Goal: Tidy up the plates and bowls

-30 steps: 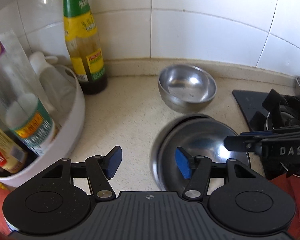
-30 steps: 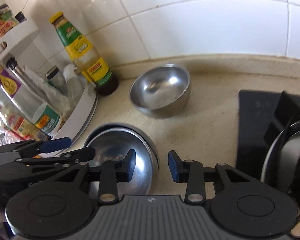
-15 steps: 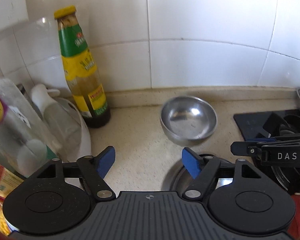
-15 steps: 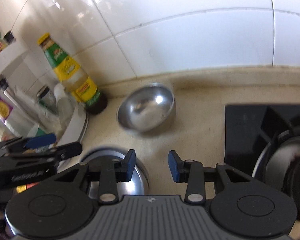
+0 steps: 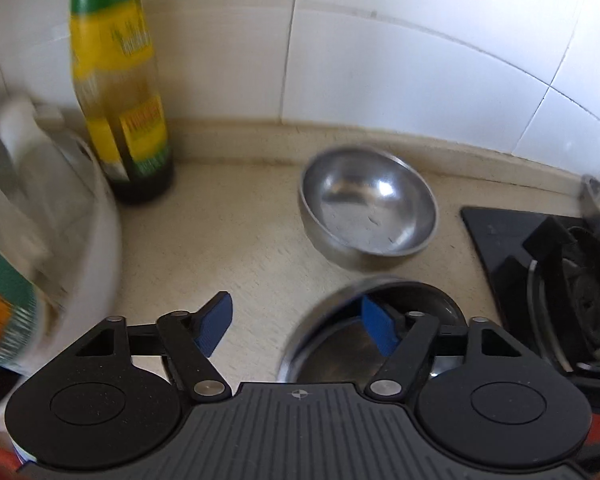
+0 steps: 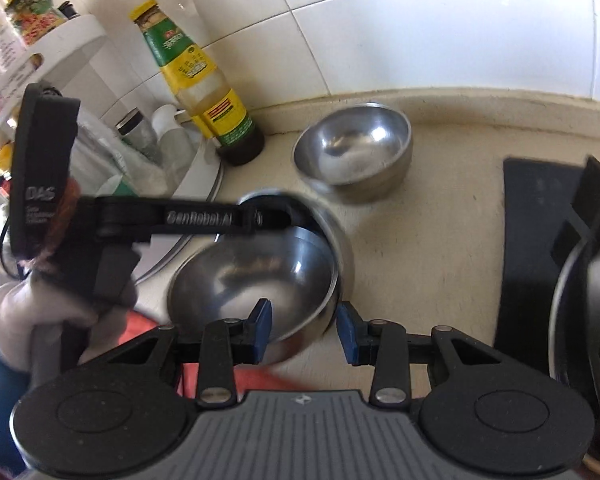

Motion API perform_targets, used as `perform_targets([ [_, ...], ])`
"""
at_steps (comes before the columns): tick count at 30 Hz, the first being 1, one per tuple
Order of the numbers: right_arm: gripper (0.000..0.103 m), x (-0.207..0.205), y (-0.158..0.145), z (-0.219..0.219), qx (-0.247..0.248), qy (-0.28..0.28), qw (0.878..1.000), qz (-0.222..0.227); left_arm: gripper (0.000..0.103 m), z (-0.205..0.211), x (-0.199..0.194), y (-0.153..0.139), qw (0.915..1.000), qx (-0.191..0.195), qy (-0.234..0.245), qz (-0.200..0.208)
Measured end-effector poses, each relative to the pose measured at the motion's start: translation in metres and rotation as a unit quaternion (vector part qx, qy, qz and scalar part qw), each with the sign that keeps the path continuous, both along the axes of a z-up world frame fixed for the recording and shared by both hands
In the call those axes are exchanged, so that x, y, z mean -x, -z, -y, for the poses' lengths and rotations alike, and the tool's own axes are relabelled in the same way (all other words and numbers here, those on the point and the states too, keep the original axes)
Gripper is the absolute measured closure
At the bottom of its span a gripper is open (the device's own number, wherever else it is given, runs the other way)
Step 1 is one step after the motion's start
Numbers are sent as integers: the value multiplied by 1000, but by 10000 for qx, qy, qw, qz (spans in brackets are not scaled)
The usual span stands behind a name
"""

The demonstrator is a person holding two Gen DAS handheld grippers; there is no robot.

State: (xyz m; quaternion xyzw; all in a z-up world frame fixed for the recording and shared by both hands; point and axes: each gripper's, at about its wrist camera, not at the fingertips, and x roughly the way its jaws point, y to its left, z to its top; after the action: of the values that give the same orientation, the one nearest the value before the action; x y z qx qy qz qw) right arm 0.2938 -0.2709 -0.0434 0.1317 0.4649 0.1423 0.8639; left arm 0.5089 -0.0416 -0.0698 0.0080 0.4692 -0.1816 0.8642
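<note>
Large steel bowl (image 6: 256, 276) now straddled at its rim by right gripper (image 6: 302, 330), jaws apart, left gripper (image 5: 296, 326) lowered beside it, jaws wide, small steel bowl (image 5: 368, 212) unmoved behind.

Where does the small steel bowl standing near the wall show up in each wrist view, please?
Left wrist: the small steel bowl sits right of centre, beyond the open left tool and the larger bowl.
Right wrist: it sits just above centre, beyond the larger bowl.
Shared landmark: the yellow-and-green sauce bottle stands to its left in both views.
</note>
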Motion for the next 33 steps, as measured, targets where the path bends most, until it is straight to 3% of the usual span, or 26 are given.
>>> perform_targets([
  [3,69,-15,2,3,49,260,9996,96,40,-9,-11,-1,9994,247,-80,-243],
  [7,68,-38,0,1,159,258,9994,165,27,-26,-8,-17,9983,555,-157,85],
  [9,68,-53,6,-1,121,293,9995,43,28,-29,-7,-20,9977,616,-204,175],
  [15,68,-87,34,16,-853,718,9912,-720,28,-42,15,-44,9915,1075,-399,609],
  [18,68,-94,50,28,-1466,879,9786,-1150,23,-41,50,-52,9892,967,-439,1013],
  [21,68,-96,58,25,-1528,822,9762,-1297,20,-30,77,-46,9891,738,-125,1270],
  [23,68,-96,60,22,-1510,815,9762,-1323,18,-22,80,-40,9907,601,34,1222],
  [26,68,-96,56,14,-1203,627,9835,-1198,25,-27,73,-30,9932,681,-114,938],
  [30,68,-97,60,11,-1248,595,9806,-1390,44,-33,50,-6,9945,708,-604,476],
  [33,65,-93,58,18,-1249,649,9792,-1464,44,-32,47,-9,9937,733,-557,632],
])
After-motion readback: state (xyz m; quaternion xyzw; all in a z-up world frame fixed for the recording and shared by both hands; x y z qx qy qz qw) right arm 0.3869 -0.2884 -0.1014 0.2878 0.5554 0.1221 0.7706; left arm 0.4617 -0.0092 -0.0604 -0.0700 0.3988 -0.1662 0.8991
